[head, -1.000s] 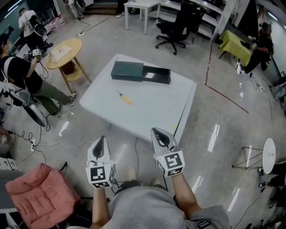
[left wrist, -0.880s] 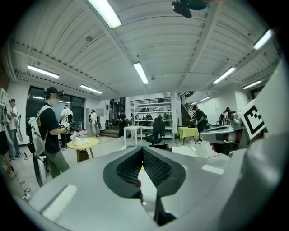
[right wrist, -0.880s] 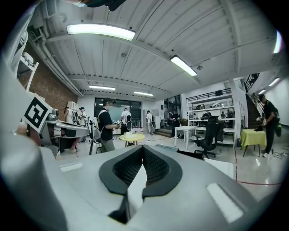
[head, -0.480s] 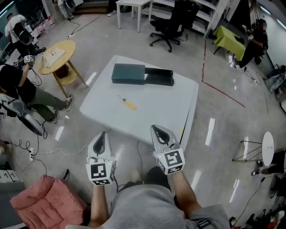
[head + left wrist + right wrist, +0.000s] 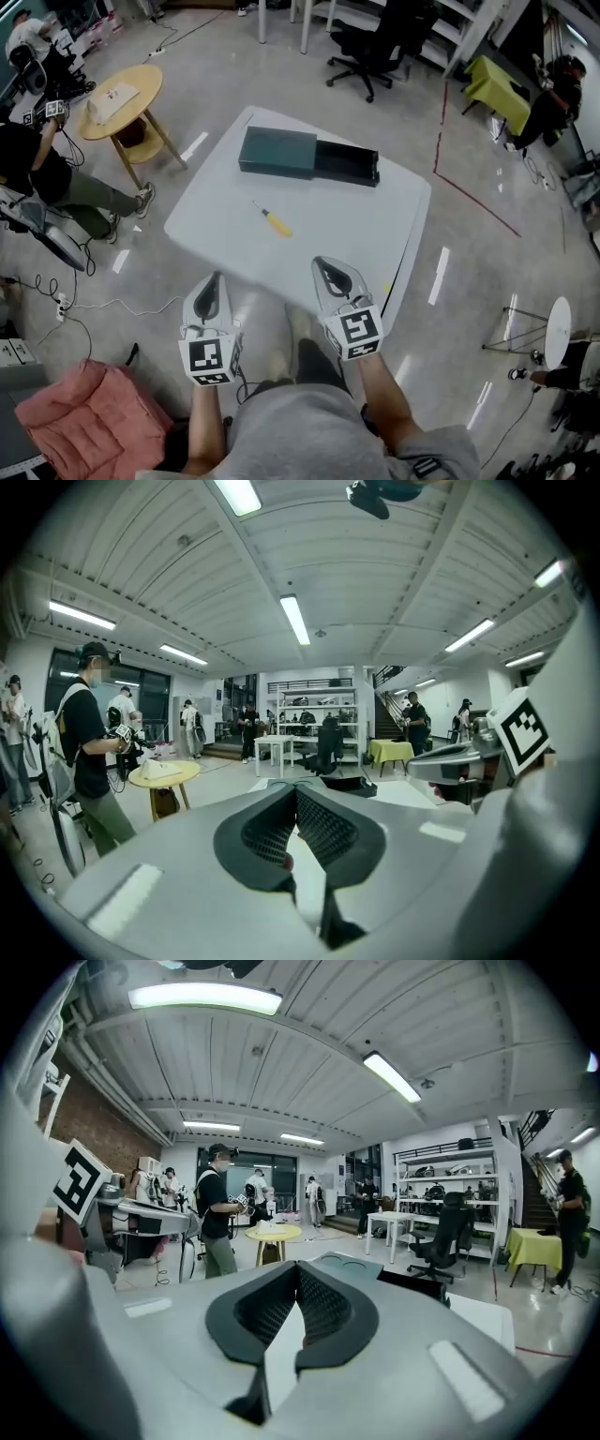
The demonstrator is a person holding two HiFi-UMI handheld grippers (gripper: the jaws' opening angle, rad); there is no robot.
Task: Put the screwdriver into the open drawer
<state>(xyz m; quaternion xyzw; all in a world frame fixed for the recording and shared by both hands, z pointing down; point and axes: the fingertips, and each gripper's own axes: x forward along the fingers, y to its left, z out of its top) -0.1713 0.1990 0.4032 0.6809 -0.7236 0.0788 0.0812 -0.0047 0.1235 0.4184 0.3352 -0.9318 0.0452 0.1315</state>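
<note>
A screwdriver (image 5: 273, 221) with a yellow handle lies on the white table (image 5: 375, 234), left of its middle. Behind it stands a dark green cabinet (image 5: 277, 152) with its drawer (image 5: 347, 165) pulled out to the right, open and dark inside. My left gripper (image 5: 214, 279) is shut and holds nothing, hovering just short of the table's near edge. My right gripper (image 5: 323, 265) is also shut and empty, its tips over the near edge. In the left gripper view the shut jaws (image 5: 296, 791) point at the cabinet (image 5: 349, 784). In the right gripper view the shut jaws (image 5: 298, 1269) point at the drawer (image 5: 412, 1284).
A round wooden side table (image 5: 122, 94) and seated people (image 5: 37, 169) are at the left. A pink cushion (image 5: 84, 403) lies near my left leg. A black office chair (image 5: 380, 42) stands beyond the table. Red floor tape (image 5: 473, 199) runs at the right.
Both grippers have come forward together to the table's near edge, and the table now sits closer in the head view. The jaws stay shut; the screwdriver has not moved.
</note>
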